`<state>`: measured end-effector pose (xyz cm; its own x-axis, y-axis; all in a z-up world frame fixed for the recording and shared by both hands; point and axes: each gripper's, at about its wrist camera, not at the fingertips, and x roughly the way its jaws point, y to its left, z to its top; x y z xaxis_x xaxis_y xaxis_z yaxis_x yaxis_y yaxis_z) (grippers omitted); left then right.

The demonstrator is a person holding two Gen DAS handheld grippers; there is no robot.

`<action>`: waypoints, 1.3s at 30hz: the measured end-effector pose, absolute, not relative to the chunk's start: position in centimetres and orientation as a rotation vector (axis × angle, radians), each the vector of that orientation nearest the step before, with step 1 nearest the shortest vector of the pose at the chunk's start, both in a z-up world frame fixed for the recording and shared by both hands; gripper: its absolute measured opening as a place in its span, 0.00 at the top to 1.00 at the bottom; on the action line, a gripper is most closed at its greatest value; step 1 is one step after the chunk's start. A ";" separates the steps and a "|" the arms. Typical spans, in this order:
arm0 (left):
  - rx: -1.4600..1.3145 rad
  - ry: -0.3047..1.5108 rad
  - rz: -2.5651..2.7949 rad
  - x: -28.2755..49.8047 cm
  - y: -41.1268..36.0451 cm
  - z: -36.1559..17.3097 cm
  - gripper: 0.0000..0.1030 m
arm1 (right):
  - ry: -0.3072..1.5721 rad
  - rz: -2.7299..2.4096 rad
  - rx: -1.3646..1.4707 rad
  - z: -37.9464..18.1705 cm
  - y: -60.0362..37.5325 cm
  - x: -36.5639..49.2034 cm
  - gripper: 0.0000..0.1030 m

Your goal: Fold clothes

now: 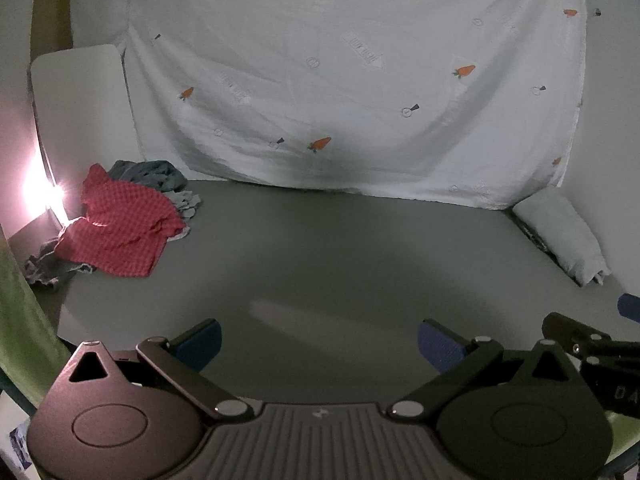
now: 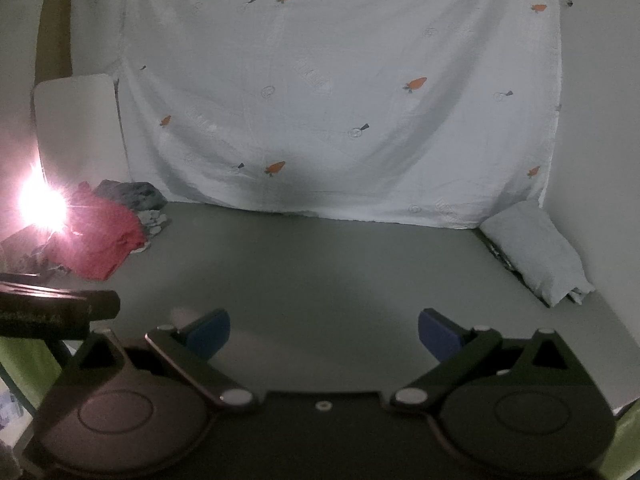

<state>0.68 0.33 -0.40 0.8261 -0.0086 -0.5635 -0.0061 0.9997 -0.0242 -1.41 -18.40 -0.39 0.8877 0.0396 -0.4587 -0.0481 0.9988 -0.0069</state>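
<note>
Clothes pile point(image 1: 120, 216), red checked garment point(image 1: 124, 228) on top of grey ones, sits mid-left of frame on the grey table point(image 1: 320, 256); judged light, limp, non-slippery, best pinched at a free hem or corner. Left gripper point(image 1: 318, 344) and right gripper point(image 2: 324, 334): jaws spread wide, both empty. Left wrist view resolves the check weave and pile edges; right wrist view loses them to lamp glare point(image 2: 42, 202).

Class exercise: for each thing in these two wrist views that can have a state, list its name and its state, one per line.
left gripper: open, holding nothing.
right gripper: open, holding nothing.
red checked garment: unfolded, crumpled on top of the pile.
grey-blue garment: crumpled, behind the red one.
white folded cloth: folded, lying at the far right.
carrot-print sheet: hanging spread out as a backdrop.
lamp: on, glaring.
</note>
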 end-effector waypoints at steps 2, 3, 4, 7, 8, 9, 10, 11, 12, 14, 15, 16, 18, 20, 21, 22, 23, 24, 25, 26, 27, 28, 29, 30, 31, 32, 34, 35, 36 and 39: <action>-0.026 0.605 0.001 0.6 0.1 -0.2 0.00 | 0.482 0.049 -0.012 -0.4 -18.5 -1.3 0.01; -0.025 0.606 0.004 0.5 -0.1 -0.2 0.00 | 0.484 0.050 -0.010 -0.4 -18.6 -1.3 0.01; -0.025 0.606 0.006 0.5 -0.3 -0.3 0.00 | 0.486 0.050 -0.009 -0.4 -18.6 -1.2 0.01; -0.020 0.612 0.002 0.4 -0.4 -0.4 0.00 | 0.489 0.049 -0.009 -0.5 -18.6 -1.1 0.01; -0.019 0.615 0.000 0.6 -0.2 -0.3 0.00 | 0.490 0.048 -0.008 -0.5 -18.6 -1.0 0.01; -0.018 0.617 -0.001 0.6 -0.2 -0.3 0.00 | 0.491 0.048 -0.008 -0.5 -18.6 -1.0 0.01; -0.018 0.616 -0.003 0.5 0.0 -0.4 0.00 | 0.492 0.048 -0.008 -0.6 -18.6 -0.9 0.01; -0.020 0.617 -0.005 0.6 0.1 -0.3 0.00 | 0.494 0.047 -0.007 -0.6 -18.6 -0.9 0.01; -0.022 0.618 -0.008 0.7 0.3 -0.3 0.00 | 0.495 0.047 -0.007 -0.6 -18.6 -0.8 0.01; -0.024 0.620 -0.010 0.7 0.3 -0.3 0.00 | 0.497 0.046 -0.006 -0.7 -18.6 -0.7 0.01; -0.025 0.620 -0.010 0.7 0.3 -0.3 0.00 | 0.498 0.046 -0.006 -0.7 -18.6 -0.7 0.01; -0.025 0.620 -0.010 0.7 0.3 -0.3 0.00 | 0.499 0.046 -0.006 -0.7 -18.6 -0.6 0.01; -0.026 0.622 -0.009 0.6 0.4 -0.4 0.00 | 0.502 0.046 -0.006 -0.8 -18.6 -0.5 0.01; -0.027 0.627 -0.010 0.6 0.5 -0.5 0.00 | 0.501 0.047 -0.010 -1.0 -18.4 -0.6 0.01; -0.026 0.629 -0.009 0.6 0.5 -0.6 0.00 | 0.500 0.047 -0.010 -1.1 -18.4 -0.6 0.01; -0.025 0.630 -0.007 0.6 0.5 -0.6 0.00 | 0.499 0.048 -0.011 -1.1 -18.4 -0.6 0.01; -0.024 0.630 -0.005 0.7 0.3 -0.5 0.00 | 0.497 0.048 -0.010 -1.2 -18.4 -0.6 0.01; -0.024 0.627 -0.007 0.6 0.2 -0.5 0.00 | 0.495 0.048 -0.008 -1.3 -18.5 -0.7 0.01; -0.024 0.625 -0.009 0.6 0.2 -0.5 0.00 | 0.493 0.047 -0.005 -1.3 -18.7 -0.7 0.01; -0.023 0.622 -0.011 0.6 0.1 -0.5 0.00 | 0.492 0.047 -0.004 -1.4 -18.8 -0.6 0.01; -0.023 0.622 -0.015 0.6 0.2 -0.5 0.00 | 0.493 0.048 -0.001 -1.5 -18.9 -0.6 0.01; -0.022 0.622 -0.019 0.6 0.2 -0.6 0.00 | 0.496 0.051 0.004 -1.6 -18.9 -0.5 0.01; -0.019 0.626 -0.017 0.7 0.3 -0.6 0.00 | 0.499 0.054 0.010 -1.8 -18.9 -0.4 0.01; -0.016 0.630 -0.014 0.9 0.3 -0.6 0.00 | 0.500 0.055 0.013 -1.8 -19.0 -0.4 0.01; -0.012 0.634 -0.012 1.0 0.3 -0.6 0.00 | 0.495 0.051 0.015 -1.8 -19.1 -0.3 0.01; -0.017 0.634 -0.011 1.1 0.3 -0.7 0.00 | 0.491 0.048 0.016 -1.8 -19.2 -0.1 0.01; -0.029 0.635 -0.015 1.4 0.4 -0.8 0.00 | 0.483 0.041 0.018 -1.7 -19.4 0.1 0.01; -0.039 0.639 -0.022 1.9 0.1 -0.7 0.00 | 0.479 0.038 0.019 -1.7 -19.6 0.2 0.01; -0.039 0.638 -0.025 2.3 0.0 -0.7 0.00 | 0.475 0.034 0.021 -1.7 -19.7 0.3 0.01; -0.022 0.623 -0.025 3.1 -0.3 -0.7 0.00 | 0.455 0.021 0.042 -1.7 -20.3 1.2 0.01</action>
<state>3.08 -0.34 -0.68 0.8121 -0.0298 -0.5828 0.0164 0.9995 -0.0282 1.21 -20.29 -1.70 0.8981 0.0296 -0.4388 -0.0111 0.9989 0.0448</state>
